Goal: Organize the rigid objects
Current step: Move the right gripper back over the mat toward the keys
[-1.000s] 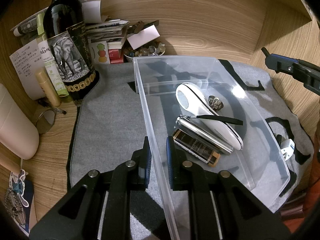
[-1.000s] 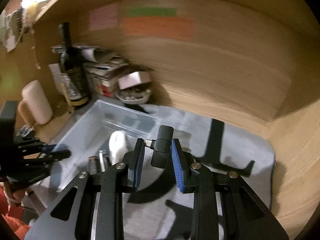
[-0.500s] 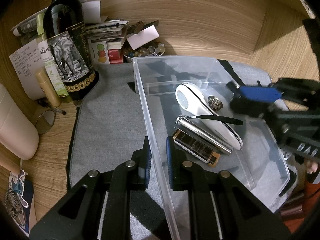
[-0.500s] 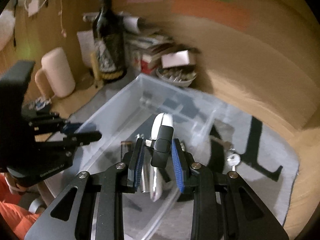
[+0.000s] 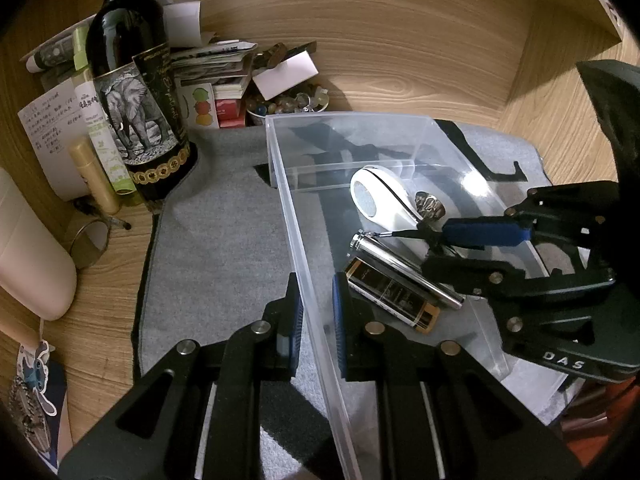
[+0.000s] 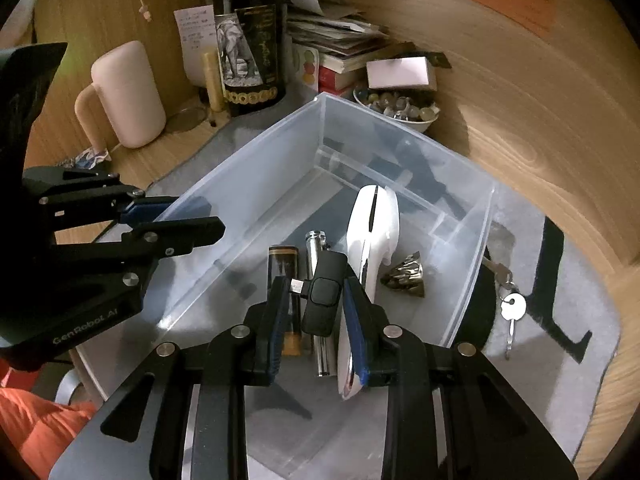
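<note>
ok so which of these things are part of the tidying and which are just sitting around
Part of the job:
clear bin, its wall clamped by the left gripper
small black gadget in the right gripper
white device
silver tube
keys

Just lying about:
wine bottle
bowl of beads
paper stack

- Clear bin [image 6: 472, 248]: its floor toward 1 o'clock, beyond the divider, lies bare.
- Near half crowded: white device [image 6: 372, 236], metal tube [image 6: 314, 248], dark case [image 6: 284, 258], foil lump [image 6: 406, 274].
- Wine bottle [image 5: 132, 92] and paper stack [image 5: 216, 64] block 11 o'clock.
- Grey mat [image 5: 224, 232] at 9 o'clock lies open.
</note>
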Demonstrator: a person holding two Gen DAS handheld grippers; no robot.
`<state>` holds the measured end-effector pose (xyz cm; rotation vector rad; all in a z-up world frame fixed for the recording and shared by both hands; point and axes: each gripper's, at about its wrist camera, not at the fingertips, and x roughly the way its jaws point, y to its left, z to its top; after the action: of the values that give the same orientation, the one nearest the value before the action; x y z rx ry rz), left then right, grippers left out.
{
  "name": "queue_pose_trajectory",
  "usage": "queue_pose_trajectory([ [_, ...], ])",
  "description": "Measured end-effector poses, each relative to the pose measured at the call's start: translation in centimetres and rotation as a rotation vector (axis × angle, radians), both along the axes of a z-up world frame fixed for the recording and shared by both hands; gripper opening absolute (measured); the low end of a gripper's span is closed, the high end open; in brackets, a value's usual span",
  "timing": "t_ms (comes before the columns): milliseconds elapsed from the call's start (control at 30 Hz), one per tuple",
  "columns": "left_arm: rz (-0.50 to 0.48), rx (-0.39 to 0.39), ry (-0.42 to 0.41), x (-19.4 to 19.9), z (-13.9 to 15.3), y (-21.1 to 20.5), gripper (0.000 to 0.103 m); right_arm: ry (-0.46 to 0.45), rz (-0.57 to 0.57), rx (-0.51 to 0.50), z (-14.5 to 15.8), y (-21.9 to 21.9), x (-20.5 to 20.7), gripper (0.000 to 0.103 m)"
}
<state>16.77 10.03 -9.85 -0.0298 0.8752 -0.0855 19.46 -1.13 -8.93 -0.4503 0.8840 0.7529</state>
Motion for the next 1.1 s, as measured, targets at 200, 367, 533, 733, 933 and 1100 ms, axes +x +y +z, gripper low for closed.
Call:
queue_pose_trajectory([
  [200,0.0,0.0,0.001,0.0,0.0,0.0,0.013,-0.033,-0.032,0.048,1.5,-0.9,0.2,0.043],
  [367,0.0,0.001,0.0,0.0,0.0,0.0,0.013,-0.079,-0.104,0.098,3.7,-3.0,1.1,0.048],
  [533,0.001,0.002,0.001,0.0,0.0,0.1,0.013,-0.095,-0.197,0.129,5.0,-5.4,3.0,0.048],
  [733,0.001,0.002,0.001,0.0,0.0,0.1,0.013,-0.105,-0.316,0.115,4.6,-8.4,5.6,0.048],
  [933,0.001,0.003,0.001,0.0,0.0,0.1,0.013,-0.023,-0.403,0.06,1.2,-10.5,8.7,0.048],
  [1100,0.002,0.001,0.002,0.0,0.0,0.1,0.013,0.057,-0.436,0.008,-1.9,-11.6,10.7,0.048],
])
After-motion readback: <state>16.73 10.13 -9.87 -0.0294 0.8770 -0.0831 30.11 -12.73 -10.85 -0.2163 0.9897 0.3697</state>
